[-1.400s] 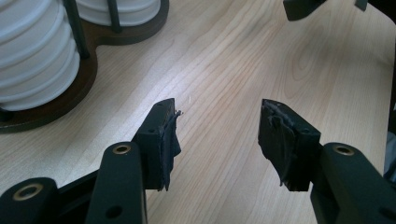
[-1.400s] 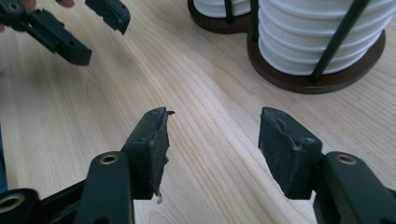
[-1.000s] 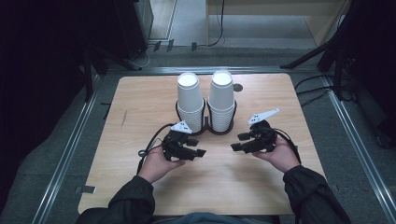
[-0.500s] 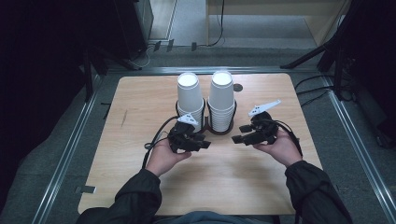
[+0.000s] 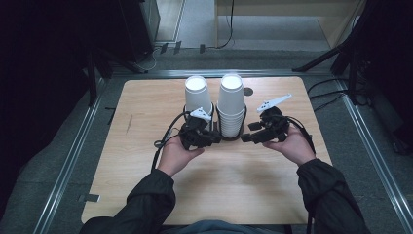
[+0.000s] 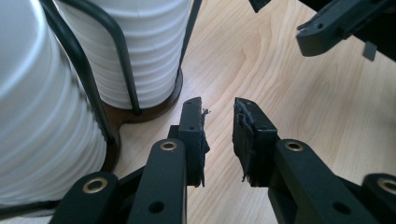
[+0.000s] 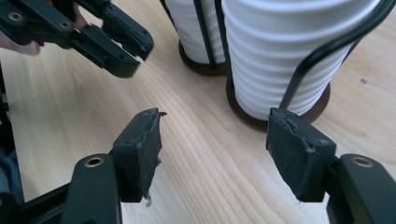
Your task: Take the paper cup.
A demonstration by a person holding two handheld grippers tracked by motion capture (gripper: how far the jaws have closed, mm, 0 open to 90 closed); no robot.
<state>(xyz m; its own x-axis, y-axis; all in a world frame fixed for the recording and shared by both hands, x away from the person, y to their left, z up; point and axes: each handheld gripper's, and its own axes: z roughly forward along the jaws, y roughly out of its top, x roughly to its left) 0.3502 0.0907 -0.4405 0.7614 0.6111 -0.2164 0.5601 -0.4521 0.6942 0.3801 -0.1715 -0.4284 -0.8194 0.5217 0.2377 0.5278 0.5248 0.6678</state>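
Two stacks of white ribbed paper cups: left stack [image 5: 198, 95], right stack [image 5: 230, 105], upright in black wire two-slot holder [image 5: 214, 129] on round dark bases, mid light-wood counter [image 5: 146, 146].

Judgement: cups light, thin-walled, crush easily, nested tight; grip top cup gently at rim or upper wall, holder may need steadying.

Left claw [image 6: 218, 133] empty, jaws narrowly apart, just beside holder base. Right claw [image 7: 219, 154] empty, jaws wide apart, near right stack base.

Count: two stacks, one holder, two claws. Cups per stack cannot tell.
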